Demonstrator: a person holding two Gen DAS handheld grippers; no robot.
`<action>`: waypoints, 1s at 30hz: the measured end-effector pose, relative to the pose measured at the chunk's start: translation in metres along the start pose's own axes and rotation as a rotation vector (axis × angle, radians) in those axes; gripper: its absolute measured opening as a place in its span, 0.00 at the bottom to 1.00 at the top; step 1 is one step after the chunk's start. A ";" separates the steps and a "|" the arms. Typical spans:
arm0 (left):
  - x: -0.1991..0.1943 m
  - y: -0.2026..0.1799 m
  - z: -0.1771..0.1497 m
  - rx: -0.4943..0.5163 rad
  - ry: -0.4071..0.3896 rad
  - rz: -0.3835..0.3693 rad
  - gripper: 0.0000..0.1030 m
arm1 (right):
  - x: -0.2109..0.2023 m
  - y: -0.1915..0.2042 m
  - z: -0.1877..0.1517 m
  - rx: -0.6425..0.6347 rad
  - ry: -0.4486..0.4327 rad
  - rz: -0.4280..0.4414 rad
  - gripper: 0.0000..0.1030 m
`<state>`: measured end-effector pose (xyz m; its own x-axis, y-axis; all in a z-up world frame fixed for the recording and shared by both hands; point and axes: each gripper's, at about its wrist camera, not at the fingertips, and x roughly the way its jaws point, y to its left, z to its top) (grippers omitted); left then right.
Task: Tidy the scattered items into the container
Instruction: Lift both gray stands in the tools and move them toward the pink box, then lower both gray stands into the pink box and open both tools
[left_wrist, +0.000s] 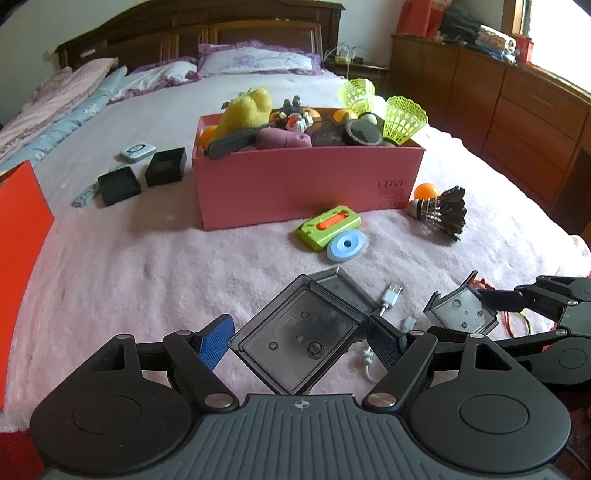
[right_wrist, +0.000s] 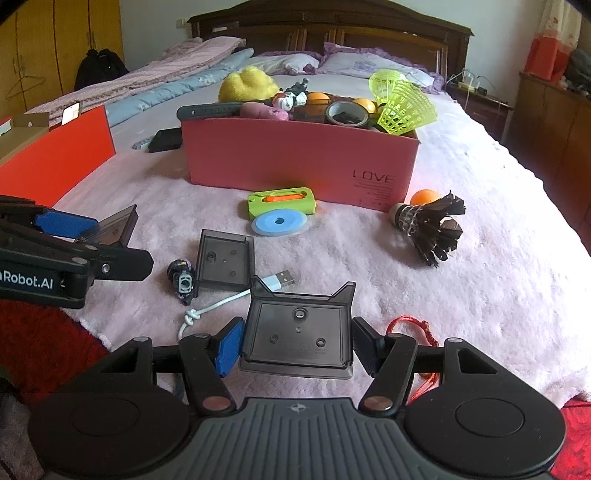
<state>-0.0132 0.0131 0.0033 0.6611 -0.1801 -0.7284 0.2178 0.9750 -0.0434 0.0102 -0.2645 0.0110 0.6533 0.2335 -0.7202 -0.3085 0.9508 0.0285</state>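
Your left gripper (left_wrist: 299, 341) pinches a smoky square plastic lid (left_wrist: 295, 341); your right gripper (right_wrist: 295, 341) pinches a matching one (right_wrist: 297, 338). Only the right view shows the small dark patterned trinket (right_wrist: 181, 280), too blurred to identify.

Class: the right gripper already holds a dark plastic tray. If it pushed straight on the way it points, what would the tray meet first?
Probably the USB plug of the white cable, lying just beyond the tray held by the right gripper; depth is uncertain.
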 end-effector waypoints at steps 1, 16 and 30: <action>0.001 0.000 0.003 -0.002 -0.002 -0.004 0.76 | 0.000 -0.001 0.001 0.004 -0.001 0.000 0.62; 0.023 0.002 0.074 0.013 -0.097 -0.010 0.76 | 0.018 -0.020 0.061 0.053 -0.085 0.011 0.62; 0.060 0.013 0.148 0.056 -0.159 0.016 0.76 | 0.041 -0.035 0.151 -0.032 -0.200 -0.007 0.62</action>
<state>0.1355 -0.0039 0.0606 0.7692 -0.1875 -0.6109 0.2434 0.9699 0.0088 0.1526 -0.2572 0.0851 0.7786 0.2658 -0.5685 -0.3233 0.9463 -0.0004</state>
